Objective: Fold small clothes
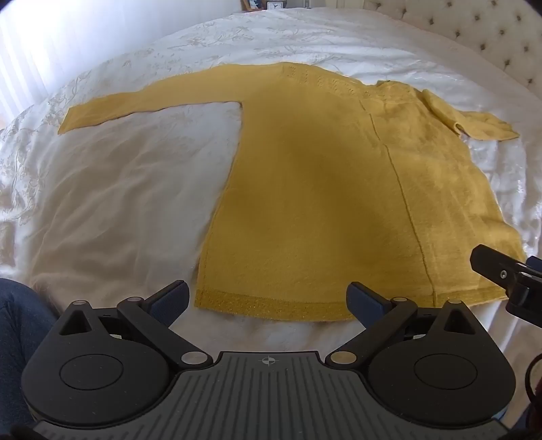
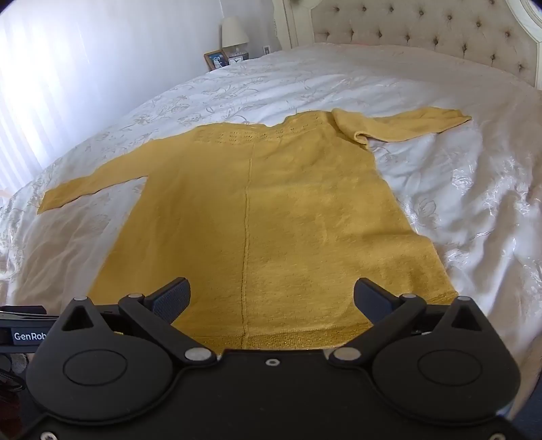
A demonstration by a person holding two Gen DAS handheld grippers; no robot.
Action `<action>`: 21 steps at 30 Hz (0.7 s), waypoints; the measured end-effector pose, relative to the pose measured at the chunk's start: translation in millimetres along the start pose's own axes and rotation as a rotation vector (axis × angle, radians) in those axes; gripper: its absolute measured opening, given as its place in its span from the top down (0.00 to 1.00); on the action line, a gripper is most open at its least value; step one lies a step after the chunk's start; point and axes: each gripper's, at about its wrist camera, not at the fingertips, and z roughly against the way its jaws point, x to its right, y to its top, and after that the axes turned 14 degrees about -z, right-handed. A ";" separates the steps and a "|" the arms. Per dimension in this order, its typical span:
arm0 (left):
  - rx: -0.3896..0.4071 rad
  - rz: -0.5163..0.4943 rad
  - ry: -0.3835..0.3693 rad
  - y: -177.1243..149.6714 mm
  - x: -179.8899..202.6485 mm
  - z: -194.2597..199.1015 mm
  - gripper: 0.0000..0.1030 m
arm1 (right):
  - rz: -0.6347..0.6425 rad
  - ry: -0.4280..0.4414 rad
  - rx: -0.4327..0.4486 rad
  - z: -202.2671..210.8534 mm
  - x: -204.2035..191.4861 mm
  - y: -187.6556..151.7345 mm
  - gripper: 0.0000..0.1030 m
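Note:
A yellow long-sleeved knit sweater (image 1: 321,189) lies flat on the white bedspread (image 1: 111,189), hem toward me. Its left sleeve (image 1: 135,105) stretches straight out; its right sleeve (image 1: 474,122) is bunched and partly twisted near the shoulder. My left gripper (image 1: 267,298) is open and empty just above the hem's left part. My right gripper (image 2: 271,298) is open and empty above the hem's right half of the sweater (image 2: 271,210). The right gripper's finger also shows in the left wrist view (image 1: 491,267).
A tufted headboard (image 2: 440,37) stands at the far end of the bed (image 2: 474,203). A nightstand with a lamp (image 2: 233,32) and a picture frame (image 2: 215,60) is at the back left. A bright curtained window is on the left. My blue-clad leg (image 1: 17,338) is at lower left.

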 end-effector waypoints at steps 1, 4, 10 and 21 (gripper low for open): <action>0.000 0.001 0.000 -0.1 0.0 -0.2 0.02 | -0.001 0.000 -0.001 -0.4 -0.1 -0.4 0.01; 0.000 -0.002 -0.001 -0.9 -0.4 -0.2 0.02 | -0.002 0.001 -0.005 -1.4 -1.1 -1.7 0.01; -0.001 -0.001 0.000 -1.3 -0.1 -0.3 0.02 | -0.013 0.009 -0.011 -1.0 -0.6 -3.5 0.01; 0.005 0.010 -0.005 -3.1 -1.0 -2.7 0.02 | -0.076 0.049 -0.036 -5.1 4.6 -2.2 0.01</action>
